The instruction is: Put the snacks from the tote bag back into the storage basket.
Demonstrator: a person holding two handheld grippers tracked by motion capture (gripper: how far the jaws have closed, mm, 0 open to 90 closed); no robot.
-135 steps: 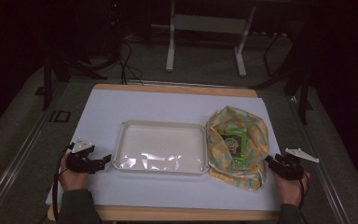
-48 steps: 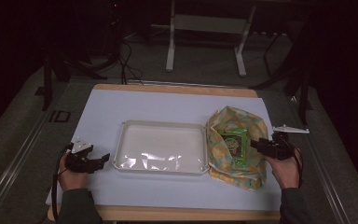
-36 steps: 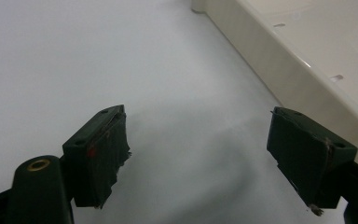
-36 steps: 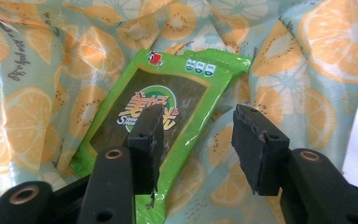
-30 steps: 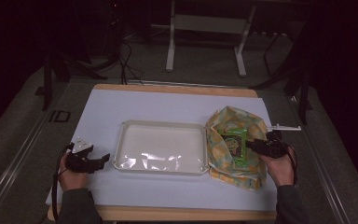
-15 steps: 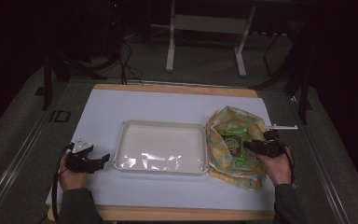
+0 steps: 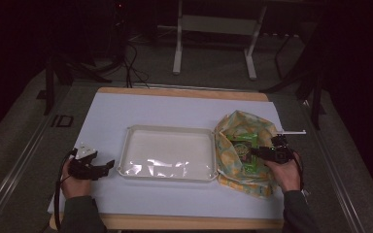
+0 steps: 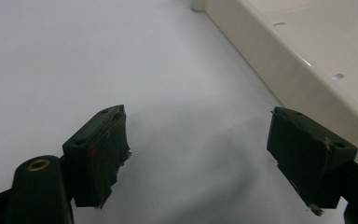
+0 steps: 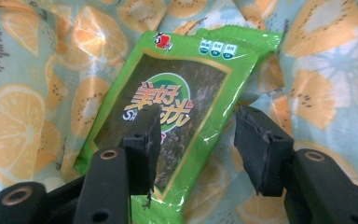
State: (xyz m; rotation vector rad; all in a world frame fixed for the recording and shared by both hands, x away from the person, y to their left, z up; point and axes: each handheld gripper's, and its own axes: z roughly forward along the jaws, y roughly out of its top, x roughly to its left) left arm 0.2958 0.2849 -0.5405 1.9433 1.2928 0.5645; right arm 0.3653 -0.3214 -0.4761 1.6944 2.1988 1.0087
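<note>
A green snack packet (image 9: 177,100) lies in an open fruit-print bag (image 7: 245,150) at the table's right. My right gripper (image 9: 198,140) hovers just over the packet, open, with its jaws either side of the packet's lower right edge and nothing pinched. In the high view the right gripper (image 7: 258,151) points left into the bag (image 9: 32,116). A shallow cream tray (image 7: 167,151) sits mid-table with clear film in it. My left gripper (image 7: 108,166) rests open on the white surface left of the tray, and its jaws (image 8: 198,154) stand wide apart beside the tray wall (image 8: 279,70).
The white sheet (image 7: 141,109) covers a wooden-edged table (image 7: 175,222). A cable trails from the left gripper over the front left edge. Dark floor, cables and a metal stand leg (image 7: 177,39) lie beyond the far edge.
My right gripper has moved from the table's right edge leftward into the bag, over the green packet. The left gripper has stayed put.
</note>
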